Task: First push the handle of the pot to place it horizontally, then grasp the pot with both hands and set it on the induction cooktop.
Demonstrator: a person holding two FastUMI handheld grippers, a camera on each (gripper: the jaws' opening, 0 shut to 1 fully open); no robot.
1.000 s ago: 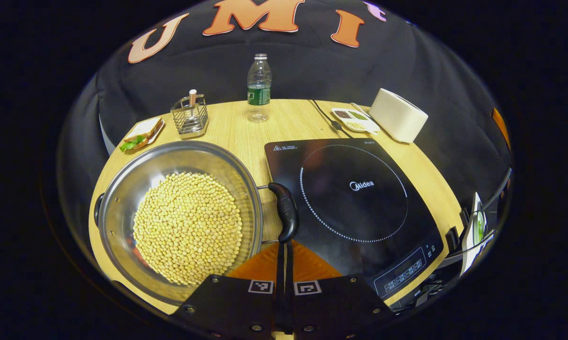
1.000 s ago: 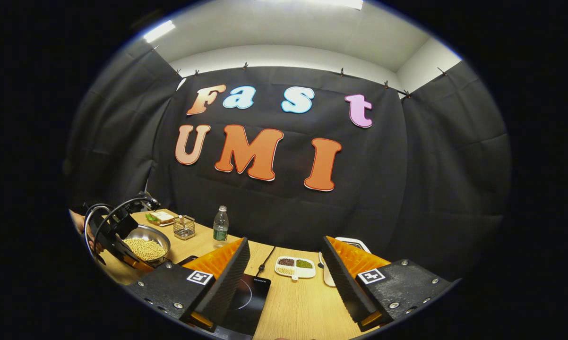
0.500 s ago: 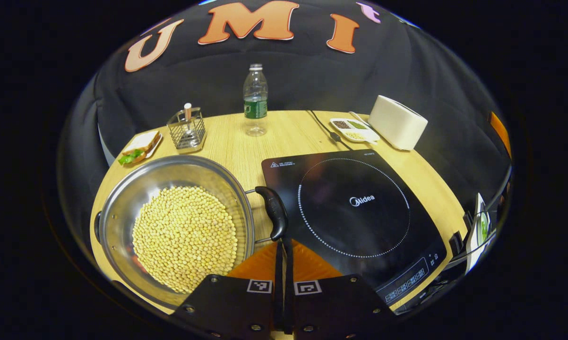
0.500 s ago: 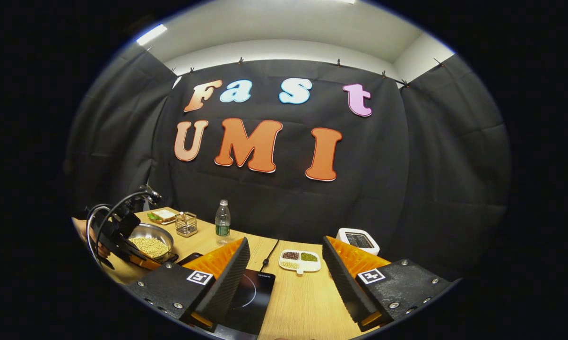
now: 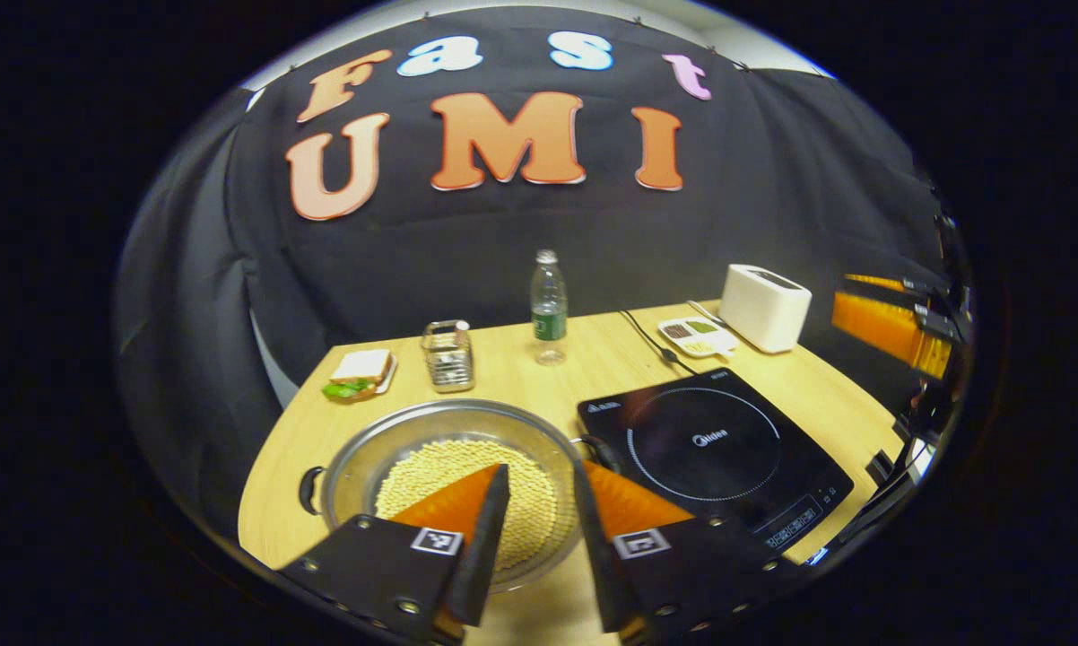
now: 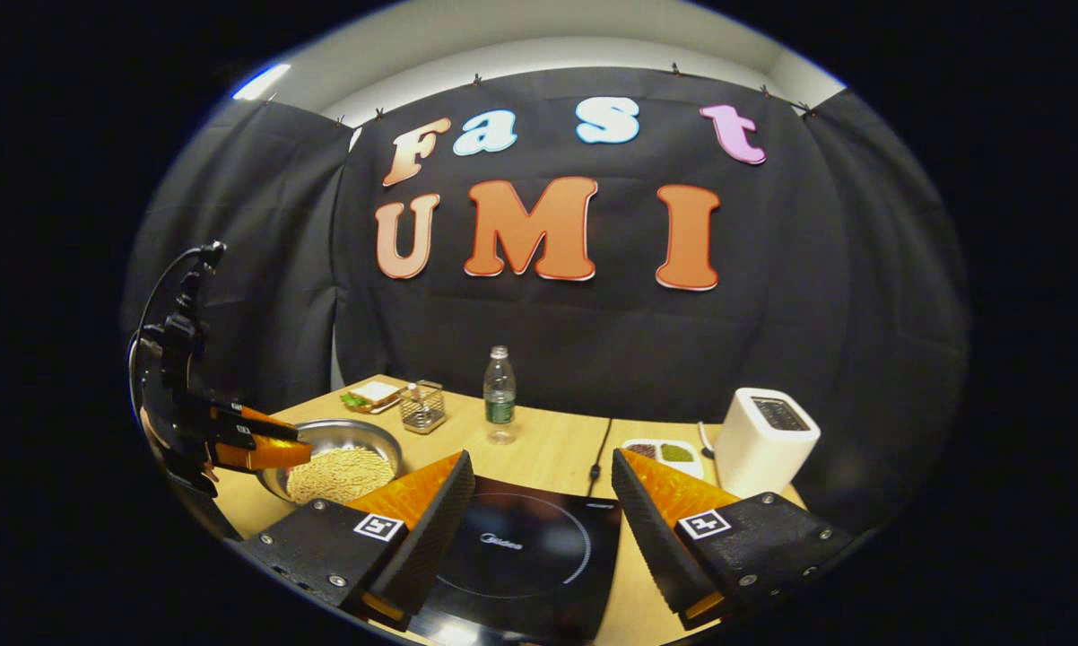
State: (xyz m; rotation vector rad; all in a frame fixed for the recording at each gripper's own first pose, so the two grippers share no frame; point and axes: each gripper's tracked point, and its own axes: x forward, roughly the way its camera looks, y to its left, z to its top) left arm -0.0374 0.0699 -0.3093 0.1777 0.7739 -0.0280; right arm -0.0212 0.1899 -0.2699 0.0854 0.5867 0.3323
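This is a recording booth arranged as a small kitchen. Black cloth (image 6: 261,269) hangs from clips on all sides, with a white room wall (image 6: 539,54) above it. A wooden counter (image 5: 593,359) carries kitchen things: an induction cooktop (image 6: 521,547), a white toaster (image 6: 766,440), a water bottle (image 6: 499,395) and a sandwich (image 5: 360,370) on a plate.

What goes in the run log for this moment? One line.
left hand-held gripper: open above pot | right hand-held gripper: open over cooktop | pot beside cooktop
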